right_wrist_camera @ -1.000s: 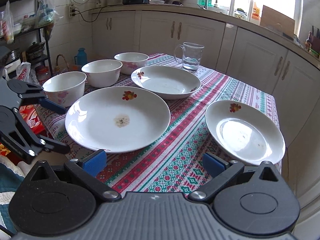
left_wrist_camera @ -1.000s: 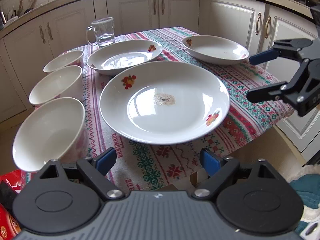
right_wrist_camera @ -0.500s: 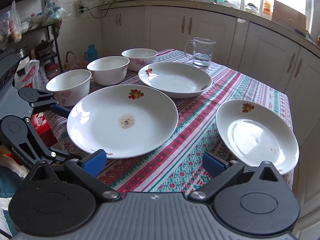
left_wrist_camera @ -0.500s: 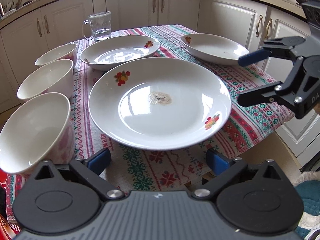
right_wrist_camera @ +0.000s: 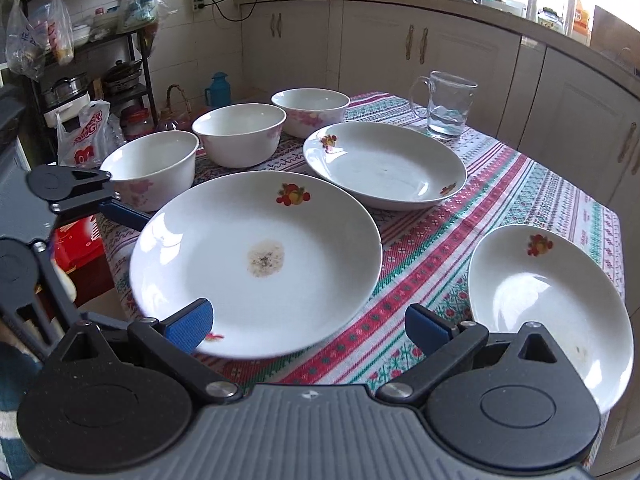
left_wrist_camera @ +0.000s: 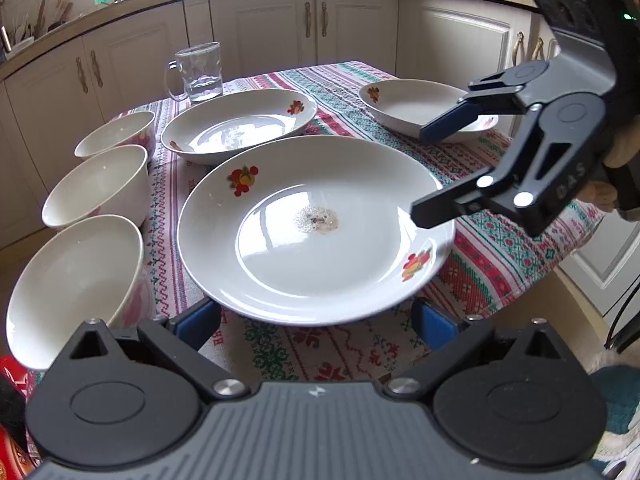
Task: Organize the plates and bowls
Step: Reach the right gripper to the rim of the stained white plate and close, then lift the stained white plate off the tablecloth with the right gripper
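Both grippers approach the large white fruit-print plate (left_wrist_camera: 316, 232) at the tablecloth's (left_wrist_camera: 500, 252) near edge.

Left gripper (left_wrist_camera: 316, 322) and right gripper (right_wrist_camera: 308, 326) gape wide, empty; the left's jaws have just been opening. Best to straddle the plate's rim squarely before closing.

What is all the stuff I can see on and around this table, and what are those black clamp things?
Large plate: one, white with fruit prints and a stain at its middle, near table edge.
Deep plates: two, white with fruit prints; one behind the large plate, one at the right edge.
Bowls: three, white with pink flowers, in a row along the left side.
Glass mug: one, clear, a little water, far end.
Tablecloth: one, red, green and white pattern.
Cabinets: cream, behind the table.
Left gripper: black with blue pads, open, holding nothing.
Right gripper: same make, open, holding nothing.
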